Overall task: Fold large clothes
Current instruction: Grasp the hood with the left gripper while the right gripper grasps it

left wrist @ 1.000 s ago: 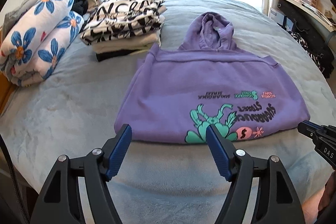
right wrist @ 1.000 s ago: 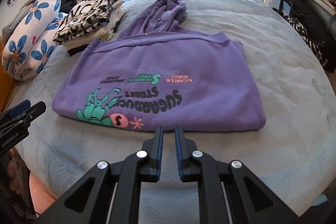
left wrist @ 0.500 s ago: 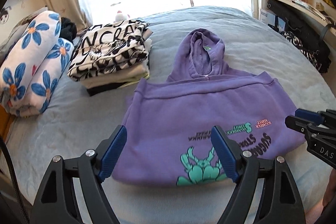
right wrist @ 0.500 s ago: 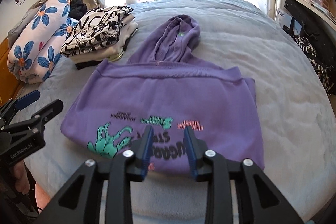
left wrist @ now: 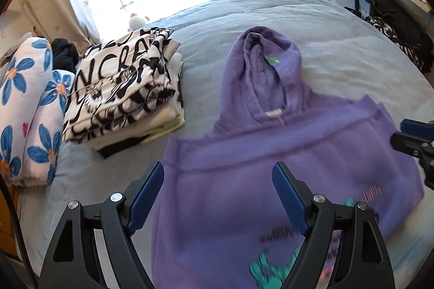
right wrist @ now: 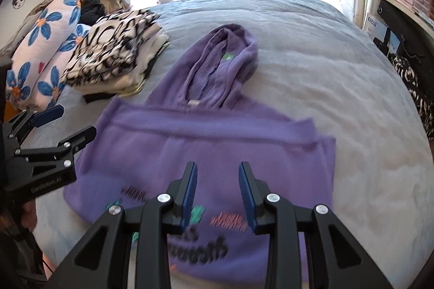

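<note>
A purple hoodie (left wrist: 244,180) lies flat on the grey bed, folded to a rectangle with its sleeves tucked in and its hood (left wrist: 263,72) pointing away. It also shows in the right wrist view (right wrist: 211,142). My left gripper (left wrist: 218,177) is open and empty, hovering over the hoodie's left part. My right gripper (right wrist: 217,175) is open and empty above the printed chest area. Each gripper shows at the edge of the other's view, the right one (left wrist: 415,137) and the left one (right wrist: 65,123).
A stack of folded clothes (left wrist: 122,88) with a black-and-white print on top sits left of the hoodie. A rolled floral blanket (left wrist: 27,110) lies at the far left. Shelves and dark clutter (left wrist: 393,26) stand beyond the bed's right edge. The grey bed cover (right wrist: 339,72) spreads to the right.
Both grippers have moved forward from the bed's near edge to above the hoodie. The right gripper has opened from nearly shut. The left stayed open.
</note>
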